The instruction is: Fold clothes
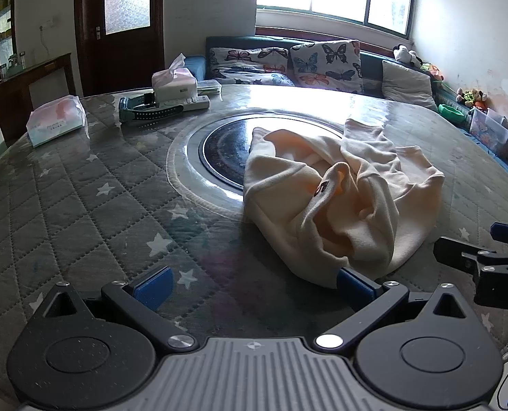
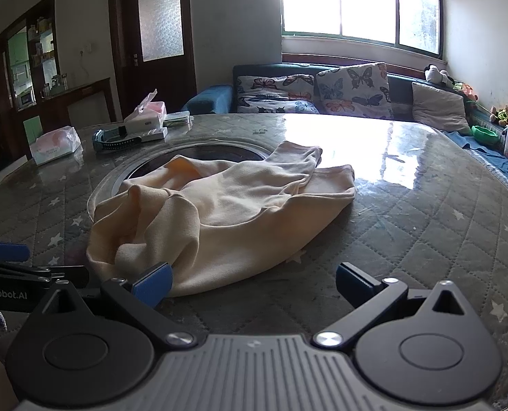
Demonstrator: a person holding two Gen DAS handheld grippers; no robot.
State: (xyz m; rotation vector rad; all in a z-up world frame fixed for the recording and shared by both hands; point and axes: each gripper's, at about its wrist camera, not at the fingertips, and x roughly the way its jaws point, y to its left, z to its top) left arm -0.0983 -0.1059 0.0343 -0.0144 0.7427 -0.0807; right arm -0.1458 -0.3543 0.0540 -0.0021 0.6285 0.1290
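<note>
A cream garment [image 1: 336, 191] lies crumpled on the round table, partly over the dark centre disc [image 1: 226, 150]. In the right wrist view the same garment [image 2: 219, 212] spreads from the disc toward the near edge. My left gripper [image 1: 254, 287] is open just before the garment's near edge, its right blue pad [image 1: 351, 282] touching the cloth. My right gripper [image 2: 254, 282] is open too, its left blue pad [image 2: 152, 282] against the garment's hem. Each gripper shows at the edge of the other's view: the right gripper [image 1: 493, 260] and the left gripper [image 2: 10, 263].
The table wears a grey quilted star cover [image 1: 82, 205] under clear plastic. At its far left lie a tissue pack [image 1: 57, 120], a tissue box [image 1: 173, 82], a remote and a blue strap [image 1: 144, 109]. A sofa with butterfly cushions [image 2: 353, 89] stands behind.
</note>
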